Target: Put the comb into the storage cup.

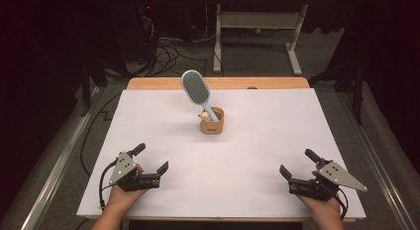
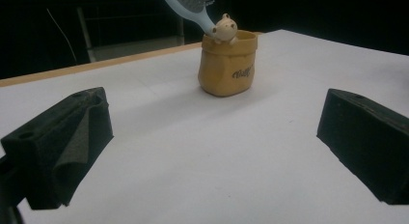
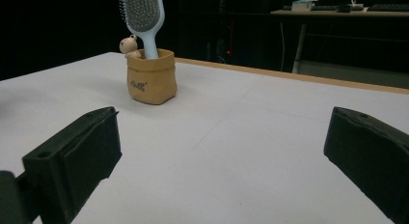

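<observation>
Two splayed grippers (image 1: pixel 151 158) (image 1: pixel 296 163), table (image 1: pixel 257 141) between.

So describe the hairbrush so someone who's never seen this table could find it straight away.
Look at the white table, toward its far middle, where a small tan pot stands alone. The hairbrush stands handle-down in it, leaning left. It is pale blue with an oval bristle head, towering over the tiny bear figure on the rim.

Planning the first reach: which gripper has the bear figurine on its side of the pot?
The left gripper. The small bear figurine perches on the left rim of the tan pot, facing that side; the blue hairbrush leans leftward too. The right gripper faces the plain side.
</observation>
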Demonstrator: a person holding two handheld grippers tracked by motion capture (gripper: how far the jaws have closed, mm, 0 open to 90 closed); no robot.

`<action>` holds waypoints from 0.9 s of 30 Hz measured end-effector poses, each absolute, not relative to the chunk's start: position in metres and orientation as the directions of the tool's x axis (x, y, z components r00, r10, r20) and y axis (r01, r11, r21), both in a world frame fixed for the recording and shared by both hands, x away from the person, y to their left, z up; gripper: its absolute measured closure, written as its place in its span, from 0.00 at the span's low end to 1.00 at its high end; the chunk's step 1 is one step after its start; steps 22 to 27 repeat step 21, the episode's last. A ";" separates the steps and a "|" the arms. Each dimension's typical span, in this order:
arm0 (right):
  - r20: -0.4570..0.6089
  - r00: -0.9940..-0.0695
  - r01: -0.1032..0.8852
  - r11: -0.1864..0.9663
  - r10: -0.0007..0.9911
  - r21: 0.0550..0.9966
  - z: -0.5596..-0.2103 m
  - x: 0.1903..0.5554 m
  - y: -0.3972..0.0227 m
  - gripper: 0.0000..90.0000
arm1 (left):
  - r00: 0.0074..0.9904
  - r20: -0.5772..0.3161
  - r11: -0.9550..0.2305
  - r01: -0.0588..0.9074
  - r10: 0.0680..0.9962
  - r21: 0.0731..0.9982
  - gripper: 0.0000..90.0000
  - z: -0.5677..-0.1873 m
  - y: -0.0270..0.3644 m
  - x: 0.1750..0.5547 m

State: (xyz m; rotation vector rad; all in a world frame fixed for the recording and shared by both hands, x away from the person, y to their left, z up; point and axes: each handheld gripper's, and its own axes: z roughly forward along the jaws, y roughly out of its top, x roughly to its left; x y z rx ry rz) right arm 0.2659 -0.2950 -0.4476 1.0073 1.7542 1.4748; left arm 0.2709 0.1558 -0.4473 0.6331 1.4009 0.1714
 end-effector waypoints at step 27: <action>0.011 -0.520 0.148 0.078 0.854 0.986 -0.448 0.266 -0.290 0.00 | 0.197 -0.853 0.819 0.242 0.483 0.520 0.00 -0.447 0.156 0.271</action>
